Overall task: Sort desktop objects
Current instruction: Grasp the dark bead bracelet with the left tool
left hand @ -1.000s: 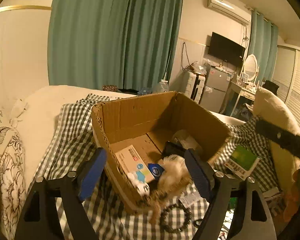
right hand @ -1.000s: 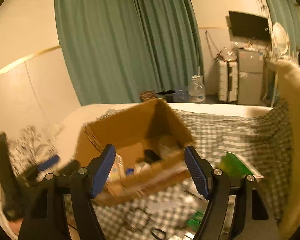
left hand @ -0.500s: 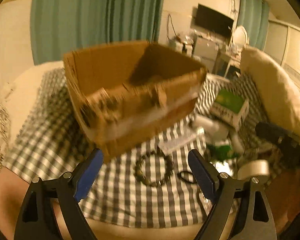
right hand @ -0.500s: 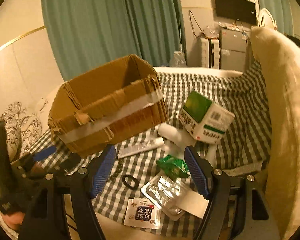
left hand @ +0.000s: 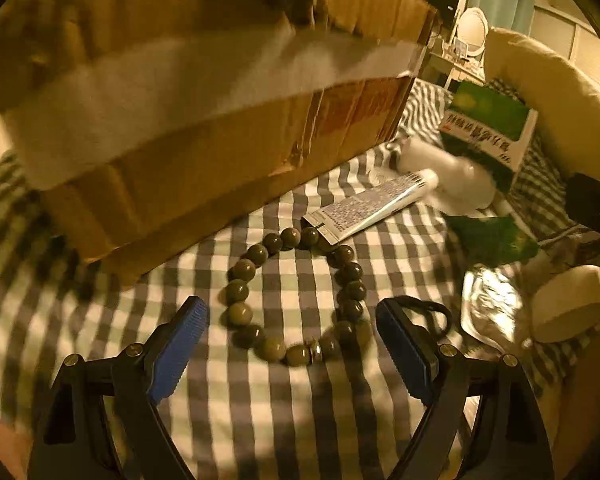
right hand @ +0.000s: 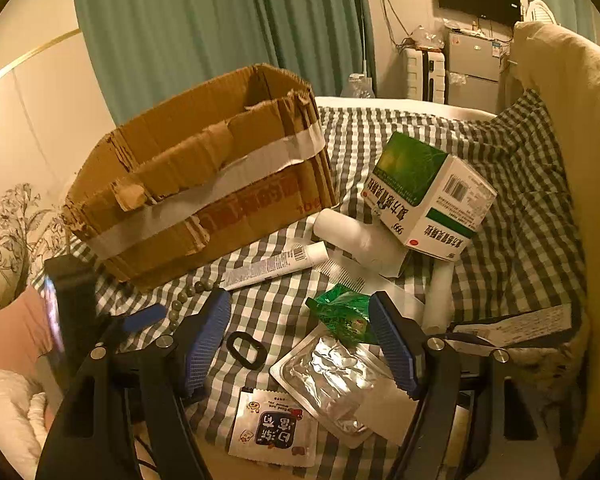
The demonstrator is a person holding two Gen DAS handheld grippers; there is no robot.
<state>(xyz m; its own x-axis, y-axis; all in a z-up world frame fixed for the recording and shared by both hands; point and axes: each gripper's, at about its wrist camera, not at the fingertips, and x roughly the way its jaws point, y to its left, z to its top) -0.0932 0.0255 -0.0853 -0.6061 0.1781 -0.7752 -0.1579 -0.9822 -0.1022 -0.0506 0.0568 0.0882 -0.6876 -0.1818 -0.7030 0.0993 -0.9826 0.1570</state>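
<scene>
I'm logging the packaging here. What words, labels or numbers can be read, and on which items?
"999", upside down: green and white medicine box. Its Chinese characters and barcode digits are too small to read.
Red print, inverted and partly torn: cardboard box, unreadable.
Fine print and barcode: white tube, too small.
Large stylised Chinese characters: white sachet, not clearly legible.
Silver foil pack: no text.

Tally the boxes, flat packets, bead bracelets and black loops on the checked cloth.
Boxes: 2, the cardboard box and the green and white carton
Packets: 3, the green packet, foil packet and printed packet
Bracelets: 1, the bead bracelet
Loops: 1, the black loop
Total: 7
</scene>
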